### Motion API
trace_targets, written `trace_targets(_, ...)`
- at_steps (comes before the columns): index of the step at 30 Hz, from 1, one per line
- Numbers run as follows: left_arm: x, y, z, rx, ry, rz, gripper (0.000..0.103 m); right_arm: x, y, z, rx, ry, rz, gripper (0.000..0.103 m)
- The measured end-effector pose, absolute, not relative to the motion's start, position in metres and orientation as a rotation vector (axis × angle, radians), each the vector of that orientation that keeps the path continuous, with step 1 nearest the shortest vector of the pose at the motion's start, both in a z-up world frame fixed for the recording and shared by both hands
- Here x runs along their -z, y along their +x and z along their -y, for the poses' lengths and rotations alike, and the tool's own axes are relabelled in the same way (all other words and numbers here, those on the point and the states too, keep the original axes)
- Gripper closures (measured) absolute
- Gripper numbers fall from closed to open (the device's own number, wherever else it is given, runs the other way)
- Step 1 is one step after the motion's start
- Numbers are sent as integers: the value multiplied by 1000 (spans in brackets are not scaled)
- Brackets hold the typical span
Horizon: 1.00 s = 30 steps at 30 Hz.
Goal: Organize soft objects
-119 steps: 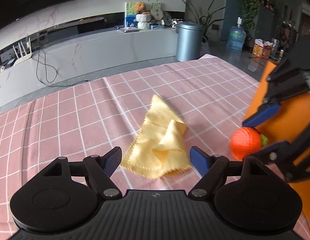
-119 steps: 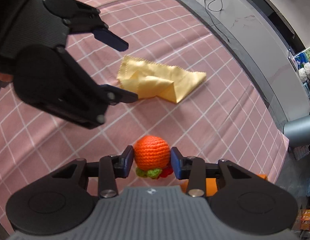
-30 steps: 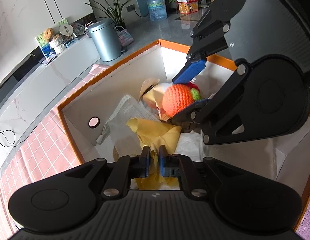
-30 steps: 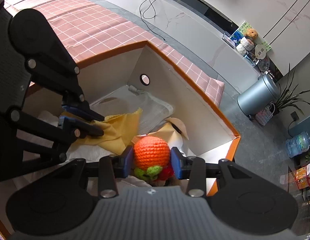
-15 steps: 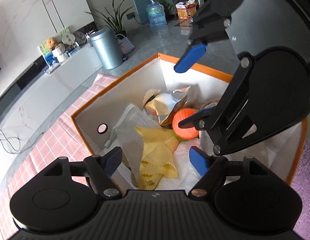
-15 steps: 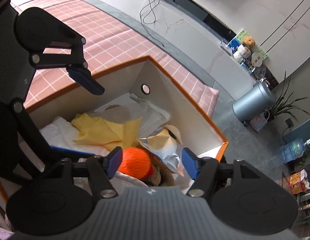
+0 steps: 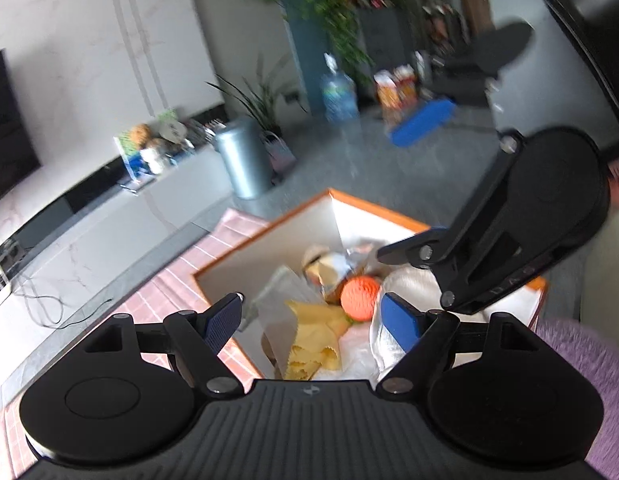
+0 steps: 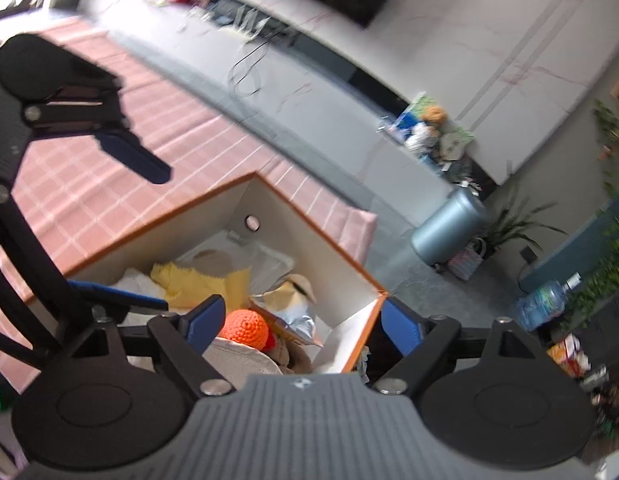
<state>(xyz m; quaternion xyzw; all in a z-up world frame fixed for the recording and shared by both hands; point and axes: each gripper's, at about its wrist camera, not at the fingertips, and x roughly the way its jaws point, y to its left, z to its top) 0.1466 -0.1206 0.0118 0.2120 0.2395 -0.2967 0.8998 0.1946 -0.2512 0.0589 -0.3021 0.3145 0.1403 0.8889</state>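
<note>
An orange-rimmed white box point(image 7: 269, 236) point(image 8: 333, 248) holds the soft things. The yellow cloth point(image 7: 313, 334) point(image 8: 205, 280) lies inside it on white fabric. The orange crochet ball point(image 7: 359, 299) point(image 8: 245, 326) lies beside the cloth, next to a silver foil bag point(image 8: 297, 320). My left gripper point(image 7: 313, 326) is open and empty, above the box's near side. My right gripper point(image 8: 301, 320) is open and empty, above the box. The right gripper also shows in the left wrist view point(image 7: 429, 180), wide open over the box's right side. The left gripper shows at the left of the right wrist view point(image 8: 121, 228).
The box stands at the end of the pink checked tablecloth point(image 8: 89, 184). A clear plastic bag point(image 8: 245, 260) and a beige cloth point(image 8: 241, 358) also lie in the box. A grey bin point(image 7: 243, 158), plants and a water bottle point(image 7: 339, 94) stand on the floor beyond. A purple sleeve point(image 7: 589, 384) is at the right.
Both grippers opened and dropped the yellow cloth and the orange ball into the box. Since then both have risen and pulled back from the box.
</note>
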Motion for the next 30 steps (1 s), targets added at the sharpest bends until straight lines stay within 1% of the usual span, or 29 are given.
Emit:
trace_targets(3, -19, 132, 106, 605, 346, -420, 13, -66, 176, 255, -242, -548, -607, 17)
trace_targets(7, -24, 117, 85, 538, 226, -368, 13, -69, 148, 258, -169, -441, -530, 16)
trace_targets(9, -26, 107, 75, 499, 186, -331, 13, -68, 134, 259, -134, -382, -487, 11)
trace_targets(12, -24, 90, 64, 441, 162, -278, 13, -63, 113, 259, -91, -280, -435, 10)
trace_targets(16, -21, 72, 53, 359, 112, -242, 10, -50, 86, 254, -50, -136, -394, 7)
trace_targets(19, -15, 55, 56, 263, 167, -215, 10, -38, 68, 247, 1, -60, -363, 7)
trace_targets(20, -12, 51, 57, 238, 166, -207, 7, -34, 61, 245, 23, -35, -354, 6)
trace_targets(23, -6, 44, 54, 193, 129, -211, 4, -23, 43, 236, 62, 17, -320, 3)
trace_targets(30, 12, 49, 35, 142, 64, -274, 3, 2, 16, 215, 93, -24, -261, 3)
